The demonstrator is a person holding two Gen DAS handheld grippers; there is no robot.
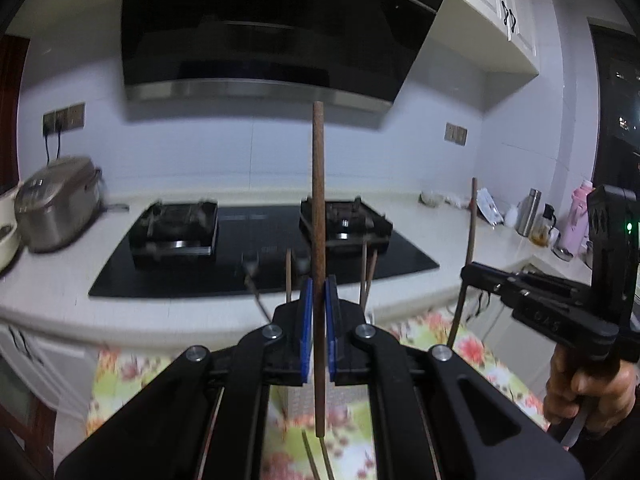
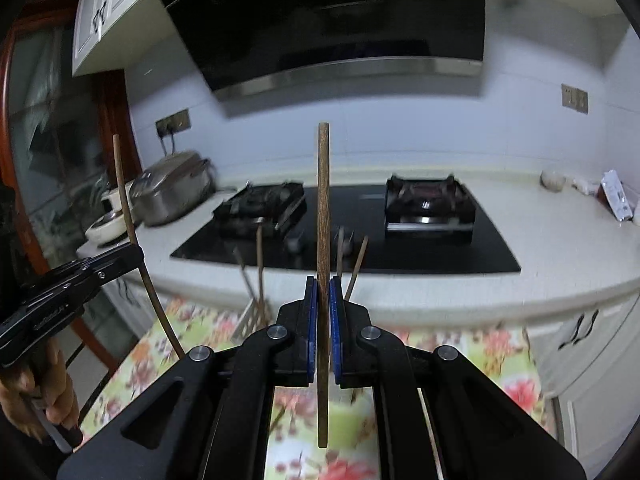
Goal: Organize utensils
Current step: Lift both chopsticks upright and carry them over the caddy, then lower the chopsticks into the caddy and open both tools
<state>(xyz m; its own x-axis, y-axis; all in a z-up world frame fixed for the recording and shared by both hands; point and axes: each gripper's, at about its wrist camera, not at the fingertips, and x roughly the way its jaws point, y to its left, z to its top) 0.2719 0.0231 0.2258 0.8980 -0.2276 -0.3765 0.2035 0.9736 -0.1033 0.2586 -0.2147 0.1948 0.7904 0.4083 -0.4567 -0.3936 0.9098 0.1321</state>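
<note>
My left gripper [image 1: 319, 284] is shut on a brown wooden chopstick [image 1: 319, 216] that stands upright between the blue pads [image 1: 306, 320]. My right gripper [image 2: 323, 284] is shut on a second brown chopstick [image 2: 323, 208], also upright. Each gripper shows in the other's view: the right one [image 1: 532, 292] with its chopstick [image 1: 468, 248], the left one [image 2: 68, 284] with its chopstick [image 2: 132, 224]. Both are held above a table with a floral cloth [image 2: 460, 352]. A woven holder [image 2: 252, 316] with several chopsticks [image 2: 260, 264] stands on the table ahead.
A white counter [image 1: 60, 292] holds a black gas hob [image 1: 260, 240], a rice cooker [image 1: 56, 204] at left, and bottles [image 1: 572, 216] at right. A black range hood [image 1: 276, 28] hangs above. More loose chopsticks [image 1: 320, 460] lie on the cloth below.
</note>
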